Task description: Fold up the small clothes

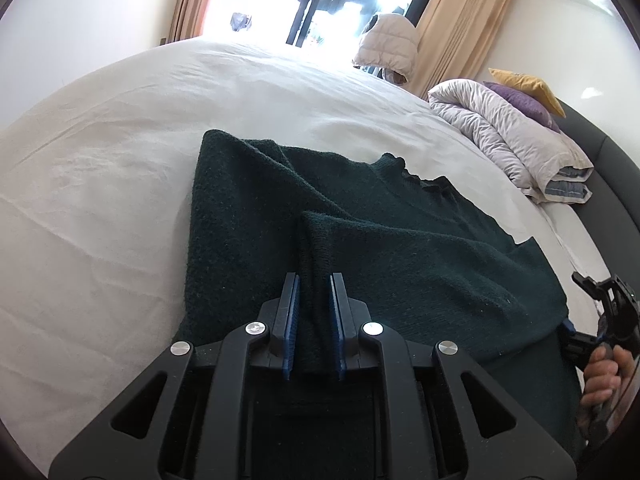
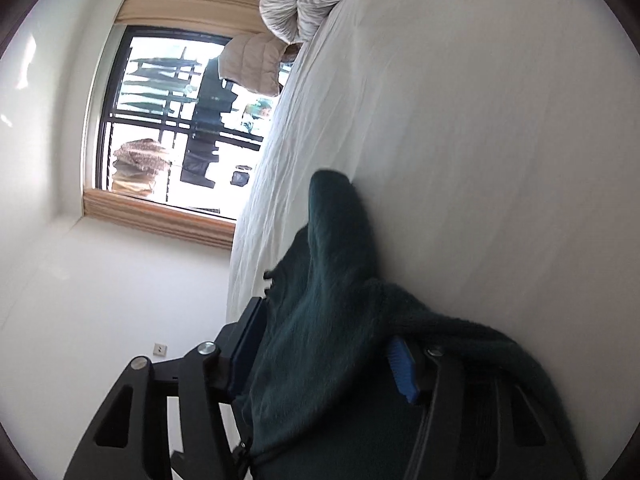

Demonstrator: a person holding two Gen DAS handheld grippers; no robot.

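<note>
Both tongs are busy with the same garment. Left gripper [image 1: 314, 280] first: its two blue-padded fingers [image 1: 293, 320] are pressed in on a raised ridge of the dark green sweater [image 1: 280, 208], and the knit stands up between the pads like a narrow tent, so that one is pinching cloth for sure. From the left wrist view the sweater spreads over the white bedsheet [image 1: 120, 168], lying near the camera and running off to the right, its ragged collar edge [image 1: 416, 172] on the far side and one folded corner up at far left.

Over at the far right edge of that view, the right gripper [image 1: 600, 304] shows as a black frame with a bare hand [image 1: 604, 376] wrapped round its handle, sitting at the sweater's right end.

Now the right wrist view, tilted hard on its side. Right gripper [image 2: 328, 336] has its fingers well spread, one blue pad [image 2: 402, 368] on the right, the other finger dark on the left, and a thick bunch of green sweater [image 2: 320, 320] fills the whole gap between them and drapes over the right-hand finger. Whether the pads actually bite on the cloth, I cannot tell.

Around them: a rolled pale duvet [image 1: 504, 136] at the far right of the bed with a purple pillow [image 1: 520, 100] and a yellow pillow [image 1: 528, 84] behind it, beige curtains [image 1: 468, 28], and a bright window [image 2: 176, 120] with washing hung outside.
</note>
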